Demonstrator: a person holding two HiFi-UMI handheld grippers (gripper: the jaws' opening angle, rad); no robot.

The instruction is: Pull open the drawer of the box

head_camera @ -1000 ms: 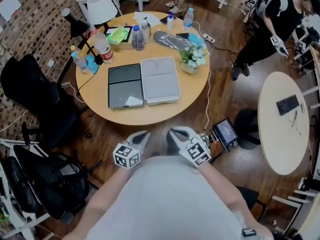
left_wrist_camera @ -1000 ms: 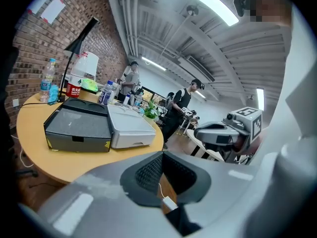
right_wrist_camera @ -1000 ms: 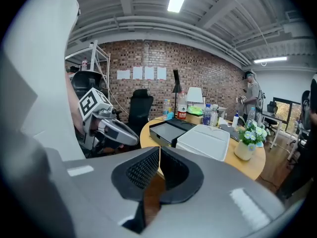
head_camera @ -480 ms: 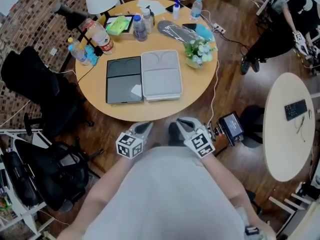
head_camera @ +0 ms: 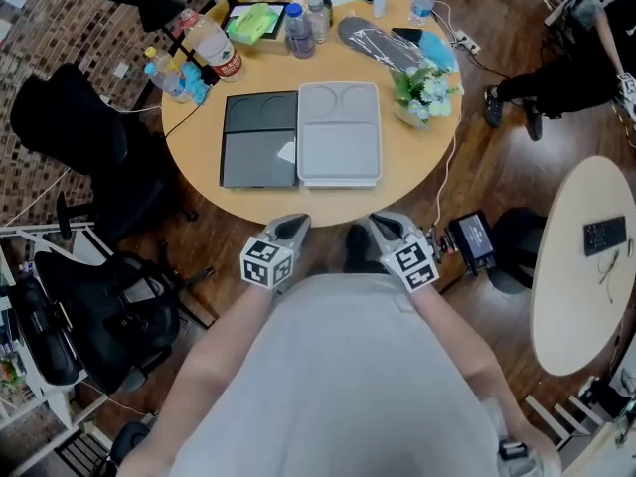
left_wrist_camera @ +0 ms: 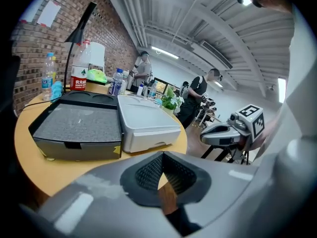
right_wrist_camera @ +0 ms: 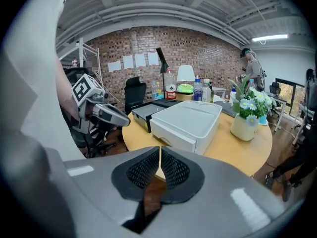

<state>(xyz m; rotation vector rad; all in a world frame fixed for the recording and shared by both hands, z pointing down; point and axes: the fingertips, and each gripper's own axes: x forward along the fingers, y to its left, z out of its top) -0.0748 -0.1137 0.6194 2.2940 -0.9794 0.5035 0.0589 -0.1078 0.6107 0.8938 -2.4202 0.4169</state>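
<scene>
Two flat drawer boxes lie side by side on the round wooden table point(head_camera: 407, 167): a white box point(head_camera: 339, 132) point(left_wrist_camera: 146, 125) point(right_wrist_camera: 190, 120) on the right and a dark grey box point(head_camera: 260, 139) point(left_wrist_camera: 79, 128) on the left. Both drawers look closed, their fronts facing me. My left gripper point(head_camera: 295, 226) point(left_wrist_camera: 162, 168) and right gripper point(head_camera: 382, 223) point(right_wrist_camera: 160, 163) are held close to my body, just short of the table's near edge, both shut and empty. Each gripper also shows in the other's view: the right gripper point(left_wrist_camera: 230, 133), the left gripper point(right_wrist_camera: 101, 110).
A flower pot point(head_camera: 425, 92), several bottles point(head_camera: 214, 48), a green pack point(head_camera: 253, 23) and a black desk lamp point(head_camera: 149, 3) stand at the table's far side. A black chair point(head_camera: 84, 157) sits left, a small screen on a stand point(head_camera: 472, 237) right, another round table point(head_camera: 586, 256) far right.
The table has shifted up and right in the head view as I came nearer to it. Both grippers rose slightly in the picture, still shut.
</scene>
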